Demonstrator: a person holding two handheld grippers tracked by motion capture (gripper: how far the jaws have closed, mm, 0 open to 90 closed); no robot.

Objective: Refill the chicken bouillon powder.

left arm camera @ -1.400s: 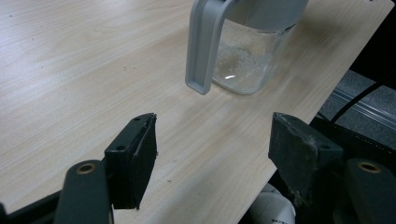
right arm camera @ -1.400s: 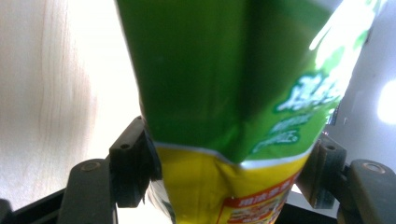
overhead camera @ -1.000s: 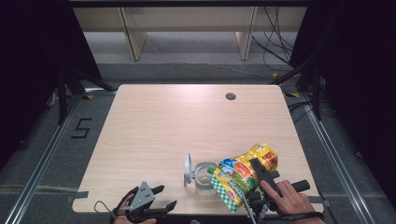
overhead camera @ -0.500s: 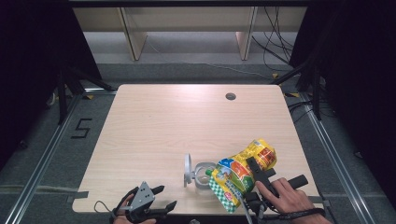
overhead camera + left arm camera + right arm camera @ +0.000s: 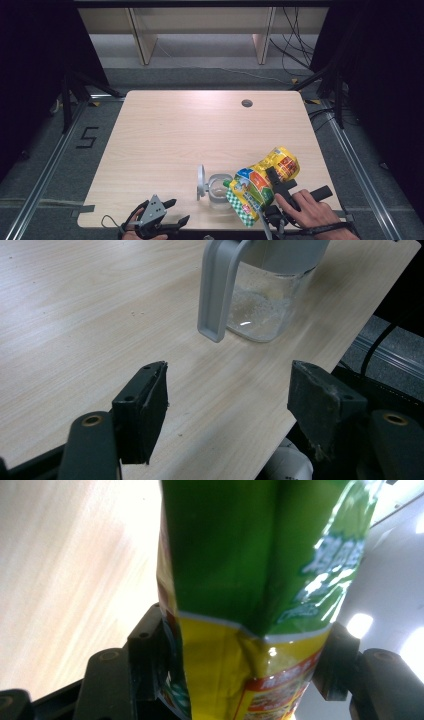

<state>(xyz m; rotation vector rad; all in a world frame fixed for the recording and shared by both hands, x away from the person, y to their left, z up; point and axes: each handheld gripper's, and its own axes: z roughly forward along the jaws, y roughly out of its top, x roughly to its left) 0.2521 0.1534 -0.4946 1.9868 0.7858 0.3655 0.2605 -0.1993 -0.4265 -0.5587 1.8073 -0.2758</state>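
Honestly, keep the right hand-held gripper (image 5: 274,184) clamped on the pouch (image 5: 260,185), spout over the jar (image 5: 218,186); left hand-held gripper (image 5: 176,212) idles, jaws apart, so pour slowly.

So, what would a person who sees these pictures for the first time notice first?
First, the bright yellow and green refill pouch near the table's front right edge, tipped with its spout end over the clear container. The right tool is clamped on it, and its jaws have just been closing. The container's grey lid stands open, with white grains at the bottom, while the left tool waits open at the front edge.
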